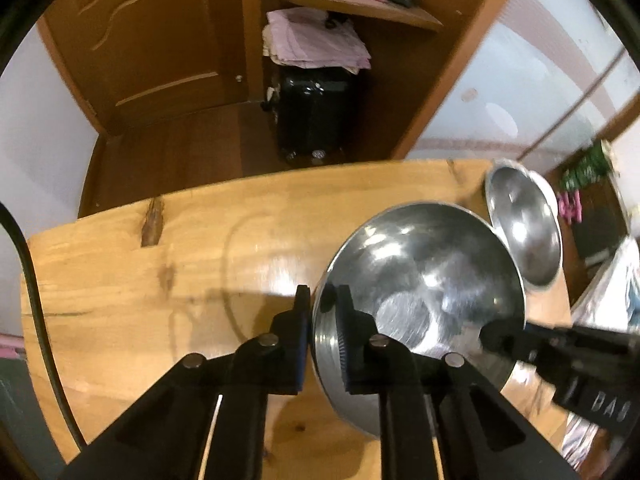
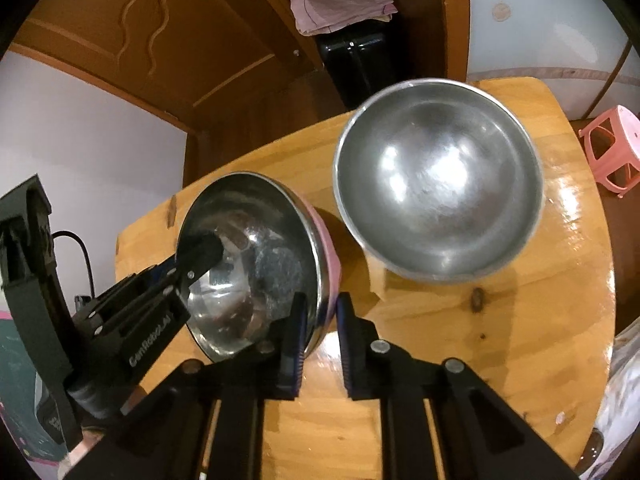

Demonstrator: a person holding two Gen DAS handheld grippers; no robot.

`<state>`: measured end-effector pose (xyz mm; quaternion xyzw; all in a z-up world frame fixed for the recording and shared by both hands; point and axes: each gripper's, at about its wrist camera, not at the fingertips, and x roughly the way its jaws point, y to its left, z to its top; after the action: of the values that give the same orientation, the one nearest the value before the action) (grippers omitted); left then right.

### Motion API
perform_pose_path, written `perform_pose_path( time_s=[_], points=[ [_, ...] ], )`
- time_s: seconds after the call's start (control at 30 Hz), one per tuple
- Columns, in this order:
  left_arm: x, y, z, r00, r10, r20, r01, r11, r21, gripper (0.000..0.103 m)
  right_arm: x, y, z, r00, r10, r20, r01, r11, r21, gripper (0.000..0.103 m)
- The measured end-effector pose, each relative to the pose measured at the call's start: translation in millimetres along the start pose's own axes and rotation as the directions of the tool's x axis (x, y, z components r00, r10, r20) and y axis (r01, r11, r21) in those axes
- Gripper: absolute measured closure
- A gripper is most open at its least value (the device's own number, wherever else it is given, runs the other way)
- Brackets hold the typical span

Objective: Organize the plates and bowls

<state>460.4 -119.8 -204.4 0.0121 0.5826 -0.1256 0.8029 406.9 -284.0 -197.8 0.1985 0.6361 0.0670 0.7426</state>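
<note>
You've got both grippers clamped on opposite rims of the pink-sided steel bowl (image 2: 256, 264), left gripper (image 1: 323, 332) and right gripper (image 2: 320, 332), tilting it lower left, probably to nest into the bigger bowl (image 2: 438, 200) at upper right

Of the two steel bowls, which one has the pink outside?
The tilted bowl gripped at its rim by both hand-held grippers, left and right, has the pink outer wall. The bigger bowl beyond it is bare steel.
</note>
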Motion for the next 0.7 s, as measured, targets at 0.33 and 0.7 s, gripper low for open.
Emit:
perform_pose_path(
  time_s=[0.33,0.7],
  points=[
    [-68,-30,-59,1.000,-0.009,-0.015,0.011,0.992,0.124,0.095,-46,3,-41,1.000,-0.015,-0.010,0.015,0.999,-0.035,0.094],
    [-174,-62,-111,0.997,-0.049,0.057,0.040,0.988,0.150,0.095,-114,5,-117,0.999,-0.024,0.024,0.026,0.996,-0.090,0.096]
  ],
)
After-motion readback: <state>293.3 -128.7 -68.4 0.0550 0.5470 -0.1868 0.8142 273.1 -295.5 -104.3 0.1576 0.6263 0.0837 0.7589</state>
